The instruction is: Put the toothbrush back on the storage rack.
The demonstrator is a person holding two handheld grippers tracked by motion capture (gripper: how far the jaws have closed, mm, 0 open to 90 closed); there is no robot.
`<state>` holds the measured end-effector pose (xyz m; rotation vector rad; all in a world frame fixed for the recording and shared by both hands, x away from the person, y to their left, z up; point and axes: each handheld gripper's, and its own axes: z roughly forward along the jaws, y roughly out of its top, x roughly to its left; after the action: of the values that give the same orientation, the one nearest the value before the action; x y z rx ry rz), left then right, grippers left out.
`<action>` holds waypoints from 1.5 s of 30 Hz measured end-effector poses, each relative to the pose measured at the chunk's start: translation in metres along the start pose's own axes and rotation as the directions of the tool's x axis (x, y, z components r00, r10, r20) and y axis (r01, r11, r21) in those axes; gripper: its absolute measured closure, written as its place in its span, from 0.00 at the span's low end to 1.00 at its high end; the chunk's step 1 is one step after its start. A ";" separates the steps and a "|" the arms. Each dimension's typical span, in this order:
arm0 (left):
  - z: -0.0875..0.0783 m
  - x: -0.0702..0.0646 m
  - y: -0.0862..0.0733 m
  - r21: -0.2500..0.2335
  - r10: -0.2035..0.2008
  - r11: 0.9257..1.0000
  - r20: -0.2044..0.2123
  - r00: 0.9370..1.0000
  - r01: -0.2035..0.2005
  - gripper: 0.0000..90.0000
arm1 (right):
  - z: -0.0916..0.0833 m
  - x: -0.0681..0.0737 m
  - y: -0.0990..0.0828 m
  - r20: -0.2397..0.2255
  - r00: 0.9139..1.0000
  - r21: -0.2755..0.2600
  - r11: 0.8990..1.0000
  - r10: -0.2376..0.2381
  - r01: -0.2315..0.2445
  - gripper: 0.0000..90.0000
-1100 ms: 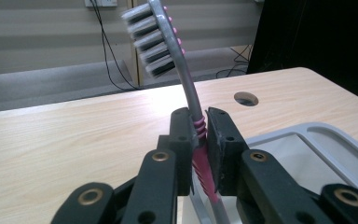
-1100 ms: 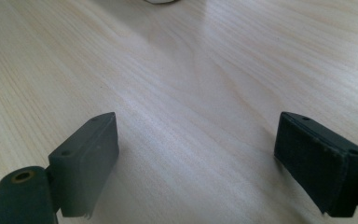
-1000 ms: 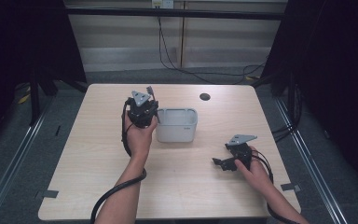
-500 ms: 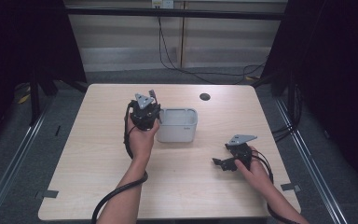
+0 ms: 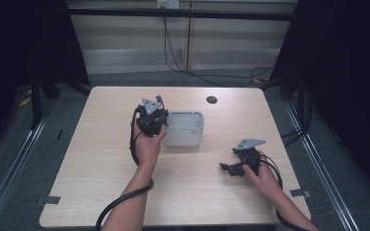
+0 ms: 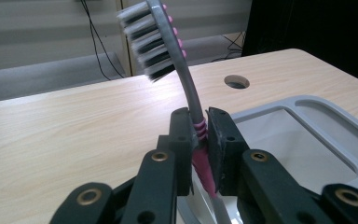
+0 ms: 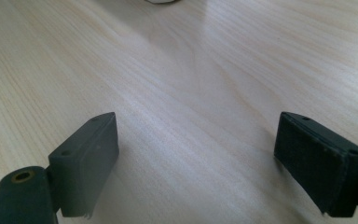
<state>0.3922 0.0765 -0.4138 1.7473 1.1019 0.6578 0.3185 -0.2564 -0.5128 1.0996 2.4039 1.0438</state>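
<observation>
While left gripper [image 6: 199, 140] clamps the pink-and-grey plastic toothbrush [image 6: 186, 79] upright, the grey rectangular plastic tray [image 5: 185, 129] sits just right of it, mid-desk; right gripper [image 7: 209, 158] wide, empty

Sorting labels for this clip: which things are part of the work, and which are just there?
In use:
- toothbrush, clamped in the left gripper
- grey tray beside it

Just there:
- right gripper, open, resting on the table
- table hole

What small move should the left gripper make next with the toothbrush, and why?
Probably shift the left gripper sideways over the grey bin. It is shut on the toothbrush, bristles up, just beside the bin's rim, not yet above its opening.
</observation>
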 end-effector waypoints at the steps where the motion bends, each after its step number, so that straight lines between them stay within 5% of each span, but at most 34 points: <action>1: 0.000 0.000 0.000 0.001 -0.003 1.000 0.001 1.000 0.003 0.89 | 0.000 0.000 0.000 0.000 1.000 0.000 1.000 0.000 0.000 0.15; 20: -0.009 0.007 0.011 -0.013 0.021 1.000 -0.024 1.000 -0.021 0.90 | 0.000 0.000 0.000 0.000 1.000 0.000 1.000 0.001 -0.001 0.15; 45: 0.000 0.001 -0.011 0.041 0.017 0.999 0.000 1.000 -0.017 0.89 | 0.000 0.000 0.000 -0.001 1.000 0.000 1.000 0.003 -0.003 0.15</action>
<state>0.3882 0.0797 -0.4238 1.7929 1.1089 0.6501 0.3179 -0.2562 -0.5127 1.1040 2.4041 1.0452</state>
